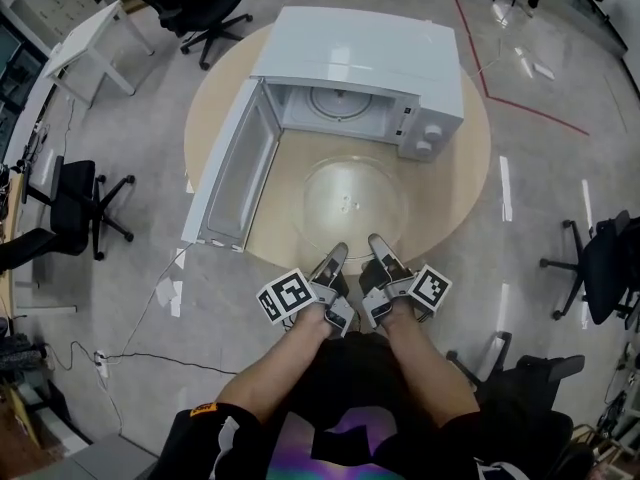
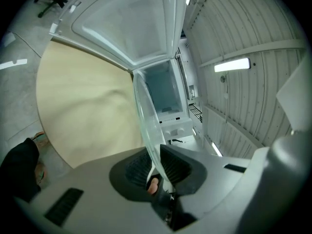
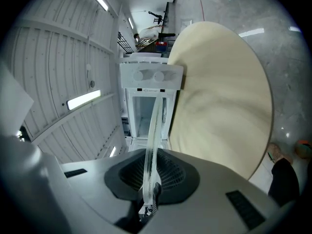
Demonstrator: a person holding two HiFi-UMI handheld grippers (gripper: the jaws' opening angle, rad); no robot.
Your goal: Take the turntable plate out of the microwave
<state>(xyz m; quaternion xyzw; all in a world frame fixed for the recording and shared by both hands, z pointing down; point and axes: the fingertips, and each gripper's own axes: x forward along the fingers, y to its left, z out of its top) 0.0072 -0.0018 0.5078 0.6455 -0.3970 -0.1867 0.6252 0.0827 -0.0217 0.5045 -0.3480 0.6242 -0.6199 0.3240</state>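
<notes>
The clear glass turntable plate (image 1: 354, 206) hangs flat over the round wooden table (image 1: 465, 173), in front of the white microwave (image 1: 360, 63), whose door (image 1: 232, 173) stands wide open. My left gripper (image 1: 338, 255) and right gripper (image 1: 377, 245) pinch the plate's near rim side by side. In the left gripper view the plate (image 2: 146, 113) runs edge-on between the ribbed pads, with my left gripper (image 2: 157, 165) shut on it. In the right gripper view the plate (image 3: 152, 135) is likewise clamped in my right gripper (image 3: 150, 175).
The microwave cavity (image 1: 338, 103) shows a roller ring on its floor. Black office chairs stand around: one far left (image 1: 75, 208), one at the back (image 1: 205, 13), one right (image 1: 605, 268). Cables (image 1: 110, 358) lie on the floor at left.
</notes>
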